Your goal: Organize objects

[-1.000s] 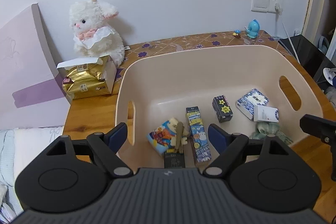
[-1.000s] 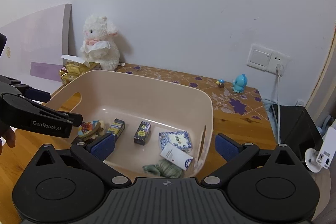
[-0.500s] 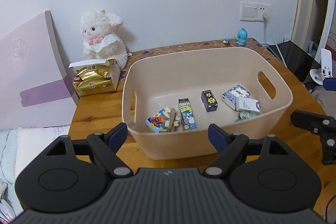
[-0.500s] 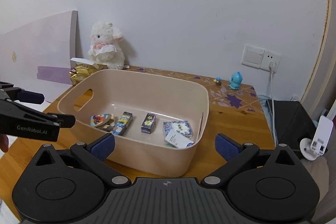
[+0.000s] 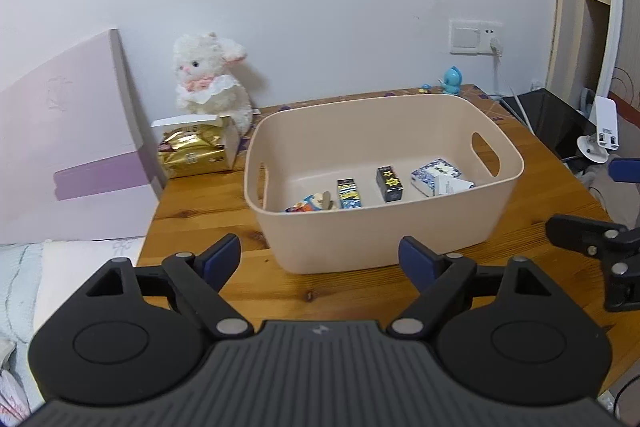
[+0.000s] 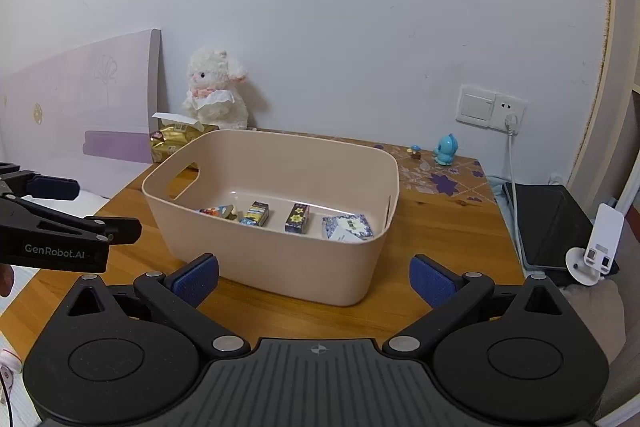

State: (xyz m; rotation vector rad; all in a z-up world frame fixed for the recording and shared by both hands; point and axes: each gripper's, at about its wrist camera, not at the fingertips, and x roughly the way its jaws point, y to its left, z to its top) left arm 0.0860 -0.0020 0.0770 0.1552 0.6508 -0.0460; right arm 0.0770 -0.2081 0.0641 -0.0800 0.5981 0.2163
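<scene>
A beige plastic bin point(image 5: 384, 239) point(image 6: 280, 267) stands on the wooden table point(image 5: 192, 203). Inside lie a colourful packet point(image 5: 306, 205), a blue cartoon box point(image 5: 349, 193) point(image 6: 256, 214), a black box with stars point(image 5: 389, 179) point(image 6: 298, 218) and a blue-white patterned box point(image 5: 434, 171) point(image 6: 348, 226). My left gripper point(image 5: 320, 259) is open and empty, in front of the bin's near wall. My right gripper point(image 6: 314, 277) is open and empty, also in front of the bin. Each gripper shows at the edge of the other's view.
A white plush lamb point(image 5: 210, 83) and a gold tissue pack point(image 5: 194, 147) sit at the table's back left beside a pink board point(image 5: 60, 147). A blue toy figure point(image 6: 446, 149) stands at the back right. A black device point(image 6: 552, 223) and a white stand point(image 6: 600, 251) lie off the right edge.
Both grippers have pulled back and up from above the bin, so the bin looks smaller and farther. Both stay open and empty; the boxes in the bin have not moved.
</scene>
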